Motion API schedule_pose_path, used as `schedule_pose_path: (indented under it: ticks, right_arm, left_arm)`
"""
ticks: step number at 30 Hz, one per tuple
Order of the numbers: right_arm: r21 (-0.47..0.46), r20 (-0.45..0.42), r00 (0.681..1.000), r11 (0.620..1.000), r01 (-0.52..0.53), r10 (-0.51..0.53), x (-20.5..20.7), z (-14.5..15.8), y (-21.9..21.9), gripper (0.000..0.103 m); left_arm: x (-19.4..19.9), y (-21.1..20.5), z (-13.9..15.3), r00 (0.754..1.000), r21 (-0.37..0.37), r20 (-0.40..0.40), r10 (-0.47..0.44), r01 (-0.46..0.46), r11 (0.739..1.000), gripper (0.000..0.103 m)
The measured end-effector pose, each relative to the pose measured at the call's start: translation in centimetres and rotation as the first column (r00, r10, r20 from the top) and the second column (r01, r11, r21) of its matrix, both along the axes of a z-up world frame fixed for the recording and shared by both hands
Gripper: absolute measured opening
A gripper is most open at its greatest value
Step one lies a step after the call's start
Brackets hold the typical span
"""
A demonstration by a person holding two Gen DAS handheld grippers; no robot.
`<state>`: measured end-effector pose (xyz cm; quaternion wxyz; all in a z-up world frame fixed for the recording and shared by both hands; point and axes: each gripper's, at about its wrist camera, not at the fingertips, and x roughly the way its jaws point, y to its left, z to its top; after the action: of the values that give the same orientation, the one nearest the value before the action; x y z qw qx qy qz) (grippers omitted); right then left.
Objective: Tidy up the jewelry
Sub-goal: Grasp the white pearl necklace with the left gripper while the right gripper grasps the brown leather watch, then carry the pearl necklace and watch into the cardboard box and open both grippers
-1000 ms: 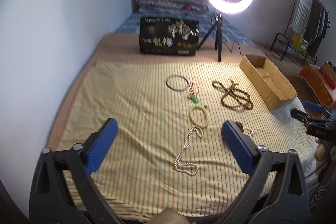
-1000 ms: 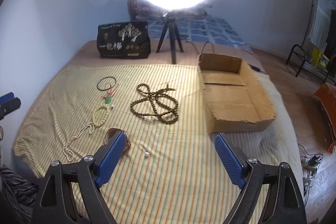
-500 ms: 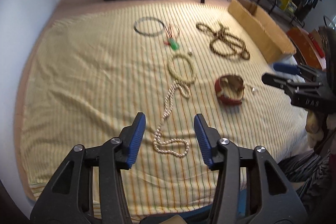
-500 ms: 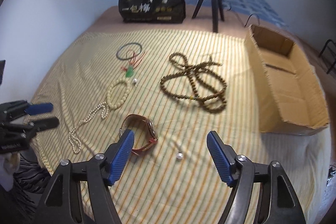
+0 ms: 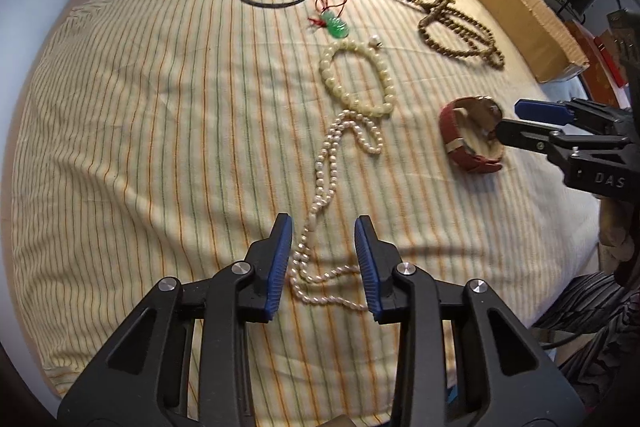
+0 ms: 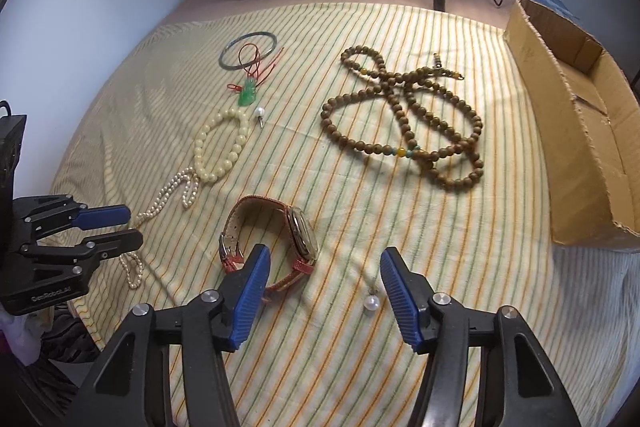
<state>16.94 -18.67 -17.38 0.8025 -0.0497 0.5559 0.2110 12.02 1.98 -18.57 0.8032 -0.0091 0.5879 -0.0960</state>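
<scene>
- Left wrist view: the left gripper (image 5: 324, 259) is tipped down over the near end of the long white pearl necklace (image 5: 328, 187), which trails away across the yellow striped cloth (image 5: 140, 107) toward the cream bead bracelet (image 5: 356, 75). The jaws have just been closing – they're narrowed to a modest gap with the necklace's near loop lying between the blue pads (image 5: 280, 263), not pinched yet as far as I can see.
- To do this grab well I'd sink right to the cloth before squeezing, and catch both strands of the loop so the beads don't slip out sideways.
- Versus a second ago: the pads stood wide apart and the ring light was in shot; now the view is nearly all cloth, necklace close up.
- Right wrist view: the right gripper (image 6: 324, 283) hangs over the red leather strap watch (image 6: 272, 239), with the open cardboard box (image 6: 576, 131) well off to the watch's right. Jaws have been closing too – still about half open, holding nothing, left pad just in front of the strap, small loose pearl (image 6: 371, 302) beside the right pad.
- I'd shift left so the strap sits between the pads.
- Earlier it was higher and wider.
</scene>
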Motion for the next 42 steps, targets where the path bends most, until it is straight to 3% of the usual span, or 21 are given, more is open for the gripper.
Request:
schedule_pose_path:
  ticks: [6, 14, 19, 22, 33, 42]
  right_arm:
    - [-0.007, -0.020, 1.000, 1.000, -0.017, 0.017, 0.8, -0.7, 0.9, 0.054]
    - [-0.049, -0.013, 0.999, 0.998, -0.031, 0.030, 1.1, -1.6, 2.0, 0.043]
    - [-0.058, 0.001, 0.999, 0.997, -0.046, 0.046, 1.2, -1.5, 2.3, 0.022]
    - [-0.044, 0.001, 0.999, 0.998, -0.052, 0.052, 1.0, -1.4, 2.3, 0.014]
    - [-0.032, 0.077, 0.995, 0.997, -0.066, 0.068, -0.7, 1.2, 1.7, 0.012]
    - [-0.016, 0.162, 0.985, 0.999, -0.050, 0.052, -0.7, 4.5, 0.9, 0.012]
  left_arm:
    - [1.1, 0.3, -1.2, 1.000, -0.015, -0.025, -0.003, 0.003, 1.000, 0.028]
    - [2.0, 1.0, -1.1, 1.000, -0.020, -0.012, 0.016, -0.017, 1.000, 0.007]
    - [2.3, 1.4, -0.8, 0.999, -0.035, -0.012, 0.038, -0.039, 0.999, 0.002]
    - [2.1, 1.6, 0.0, 0.999, -0.049, -0.014, 0.035, -0.036, 0.998, 0.002]
    - [2.2, 2.2, 4.9, 0.988, -0.109, 0.111, 0.105, -0.093, 0.990, 0.002]
    - [2.5, 1.3, 9.9, 0.960, -0.167, 0.254, 0.116, -0.075, 0.983, 0.002]
